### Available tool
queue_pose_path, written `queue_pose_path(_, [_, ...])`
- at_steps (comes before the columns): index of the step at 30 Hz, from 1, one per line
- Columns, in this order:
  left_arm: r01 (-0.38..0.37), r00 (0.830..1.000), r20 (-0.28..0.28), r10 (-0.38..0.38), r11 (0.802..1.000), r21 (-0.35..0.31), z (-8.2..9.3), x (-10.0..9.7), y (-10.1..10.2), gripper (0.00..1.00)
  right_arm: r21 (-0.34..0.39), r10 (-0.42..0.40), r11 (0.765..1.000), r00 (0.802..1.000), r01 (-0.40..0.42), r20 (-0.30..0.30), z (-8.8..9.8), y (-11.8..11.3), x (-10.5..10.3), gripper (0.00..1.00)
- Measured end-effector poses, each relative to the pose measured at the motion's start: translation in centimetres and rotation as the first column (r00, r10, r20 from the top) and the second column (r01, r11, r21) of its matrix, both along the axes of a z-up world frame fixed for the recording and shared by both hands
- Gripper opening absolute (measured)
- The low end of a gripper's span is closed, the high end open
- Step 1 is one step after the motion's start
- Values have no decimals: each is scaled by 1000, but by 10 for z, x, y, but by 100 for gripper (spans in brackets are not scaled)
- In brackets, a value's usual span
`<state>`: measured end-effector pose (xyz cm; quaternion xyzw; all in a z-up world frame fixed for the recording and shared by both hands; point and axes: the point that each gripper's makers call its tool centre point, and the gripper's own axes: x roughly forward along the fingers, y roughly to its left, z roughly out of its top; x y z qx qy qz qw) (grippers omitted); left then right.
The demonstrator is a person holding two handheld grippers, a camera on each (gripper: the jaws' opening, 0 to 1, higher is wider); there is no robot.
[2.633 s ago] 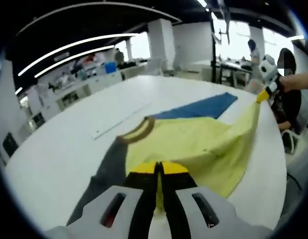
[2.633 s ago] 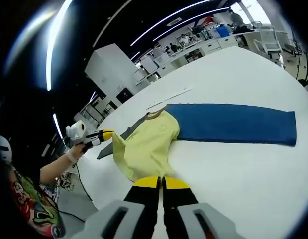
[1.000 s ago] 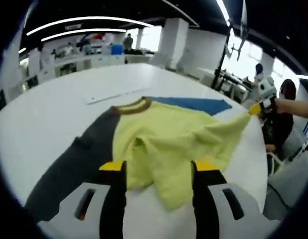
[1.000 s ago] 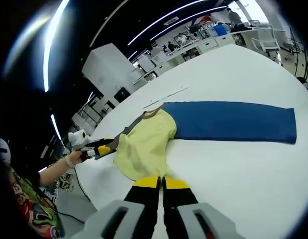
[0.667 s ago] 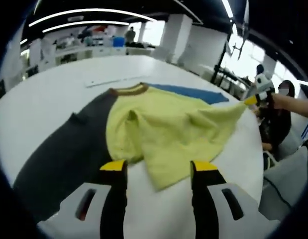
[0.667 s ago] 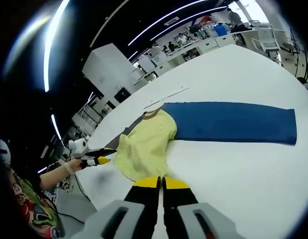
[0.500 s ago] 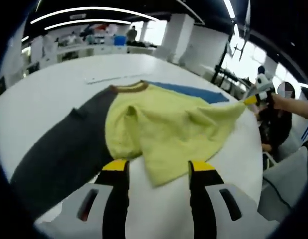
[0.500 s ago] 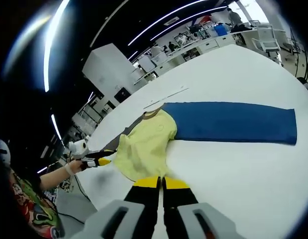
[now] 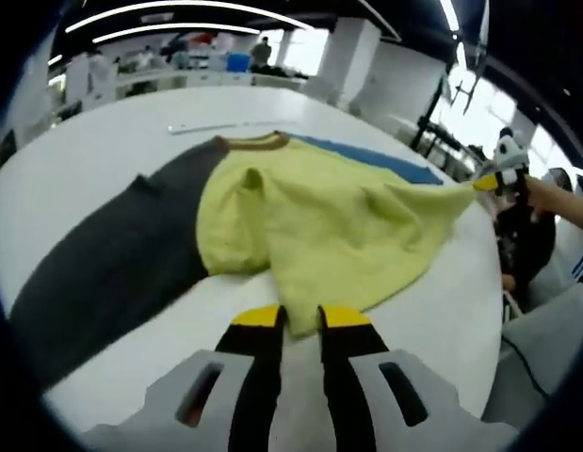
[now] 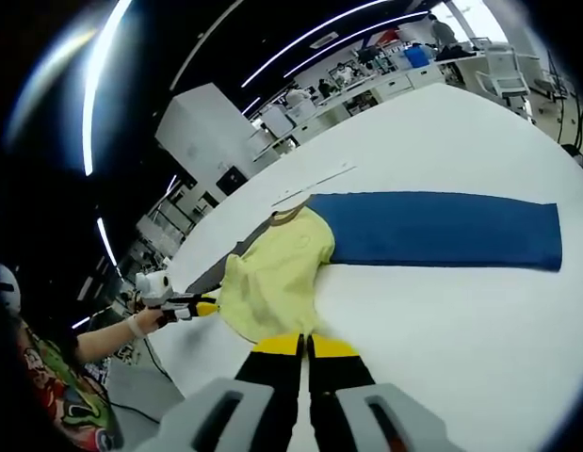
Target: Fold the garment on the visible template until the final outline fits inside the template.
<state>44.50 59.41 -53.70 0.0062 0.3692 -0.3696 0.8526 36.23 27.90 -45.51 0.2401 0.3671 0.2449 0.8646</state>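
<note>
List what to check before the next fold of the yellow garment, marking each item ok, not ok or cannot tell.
1. Corner of yellow garment held by right hand-held gripper: ok.
2. Hem clamped by left hand-held gripper: cannot tell.
3. Garment outline inside blue template: not ok.
4. Garment's dark sleeve folded in: not ok.
5. Garment and template both in view: ok.

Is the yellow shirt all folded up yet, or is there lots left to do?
Not yet. The yellow body of the shirt lies bunched and wrinkled on the white table, with its grey sleeve spread flat. The right gripper is shut on the shirt's hem. The left gripper, jaws nearly together, sits at the near edge. Neat folds are all still to come.
</note>
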Motion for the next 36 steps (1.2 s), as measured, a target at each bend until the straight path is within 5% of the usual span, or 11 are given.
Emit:
queue_pose_path(13, [-39, 999, -36, 38, 998, -41, 19, -16, 12, 1, 6, 15, 1000, 1000, -15, 1, 3, 4, -5, 0])
queue_pose_path(25, [-69, 994, -84, 63, 996, -63, 44, -72, 44, 0, 38, 58, 998, 998, -56, -37, 0, 23, -39, 0])
queue_pose_path(33, [-122, 966, -229, 120, 992, 7, 26, -125, 66, 0, 52, 112, 993, 990, -108, -90, -12, 37, -68, 0])
queue_pose_path(36, [-122, 963, -240, 124, 992, 22, 17, -130, 67, 0, 44, 128, 991, 985, -124, -112, -20, 39, -74, 0])
